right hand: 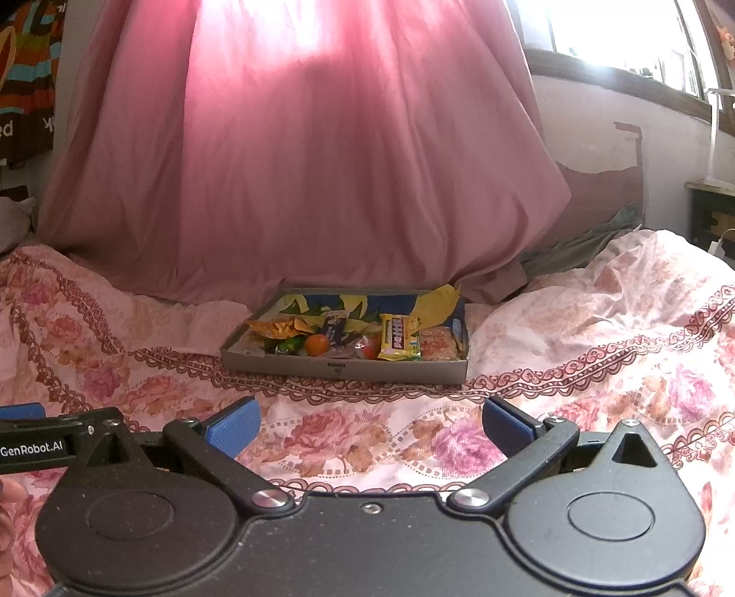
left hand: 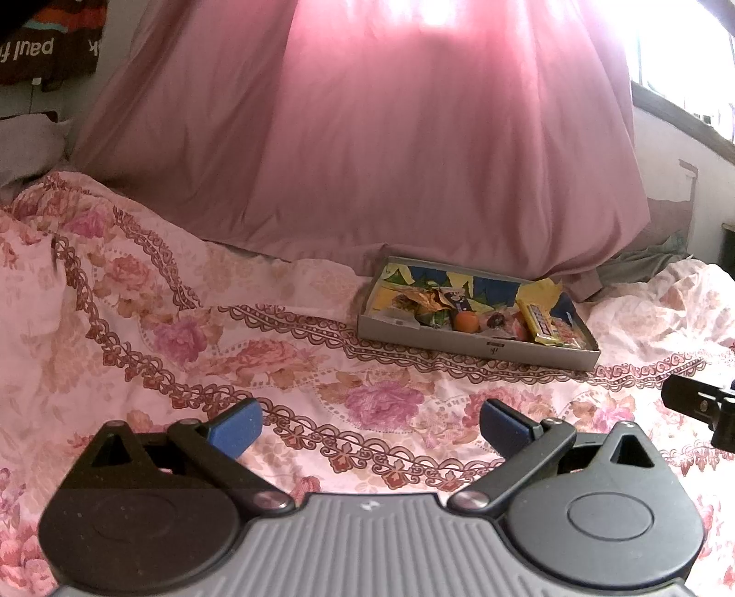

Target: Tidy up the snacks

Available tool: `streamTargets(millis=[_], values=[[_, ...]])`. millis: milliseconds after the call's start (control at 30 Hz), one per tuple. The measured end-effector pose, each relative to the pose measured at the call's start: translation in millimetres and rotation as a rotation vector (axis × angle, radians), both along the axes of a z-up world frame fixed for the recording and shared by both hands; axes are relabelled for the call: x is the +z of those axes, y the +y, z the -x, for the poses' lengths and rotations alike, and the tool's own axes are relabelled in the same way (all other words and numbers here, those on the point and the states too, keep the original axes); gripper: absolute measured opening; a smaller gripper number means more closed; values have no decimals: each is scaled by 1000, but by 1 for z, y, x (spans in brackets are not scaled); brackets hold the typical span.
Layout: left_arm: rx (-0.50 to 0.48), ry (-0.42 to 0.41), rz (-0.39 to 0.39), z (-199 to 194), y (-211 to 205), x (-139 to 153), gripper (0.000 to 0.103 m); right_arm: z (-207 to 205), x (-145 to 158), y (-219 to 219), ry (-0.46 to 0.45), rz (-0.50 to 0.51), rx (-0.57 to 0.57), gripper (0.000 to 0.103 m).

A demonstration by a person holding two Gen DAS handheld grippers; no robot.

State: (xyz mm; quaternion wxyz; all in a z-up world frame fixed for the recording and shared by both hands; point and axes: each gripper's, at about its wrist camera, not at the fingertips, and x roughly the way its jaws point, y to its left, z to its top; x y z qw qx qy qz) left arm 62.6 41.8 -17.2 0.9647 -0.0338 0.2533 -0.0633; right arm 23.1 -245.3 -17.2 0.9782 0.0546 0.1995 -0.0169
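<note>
A shallow grey cardboard box [left hand: 477,342] [right hand: 344,367] lies on the floral bedspread. It holds several snacks: a yellow packet [left hand: 544,323] [right hand: 398,340], an orange fruit [left hand: 465,321] [right hand: 317,344], an orange wrapper [right hand: 271,328] and a blue packet [right hand: 334,327]. My left gripper [left hand: 370,427] is open and empty, above the bedspread, well short of the box. My right gripper [right hand: 370,425] is open and empty, facing the box from a distance. The left gripper's body [right hand: 36,441] shows at the left edge of the right wrist view.
A pink curtain [left hand: 390,137] [right hand: 298,147] hangs down behind the box and touches the bed. A window [right hand: 620,36] is at the upper right. The floral bedspread [left hand: 183,330] [right hand: 597,330] is rumpled, with folds left and right of the box.
</note>
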Motion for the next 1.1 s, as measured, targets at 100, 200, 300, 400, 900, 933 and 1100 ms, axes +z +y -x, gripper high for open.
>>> streamTargets(millis=[100,200,300,400,900,933,1100], values=[[-1,0,0,0,-1,0,103,1,-1,0,1,-3,-3,102],[1,0,0,1,-1,0,103,0,-1,-1,2,-4,-4,102],[-1,1,1,1,-1,0,103,0,0,0,4,-3,-3,102],[-6,3,4,1,1,0,103,0,0,0,6,-2,-2,102],[2,5,-8,-2,1,-2,103,-3,-3,1,18,-4,-4,102],[4,5,-6,-2,1,-2,103,-4,-3,1,19,-4,-5,102],[14,8,2,-4,3,-3,103,-7,-5,2,28,-5,-5,102]])
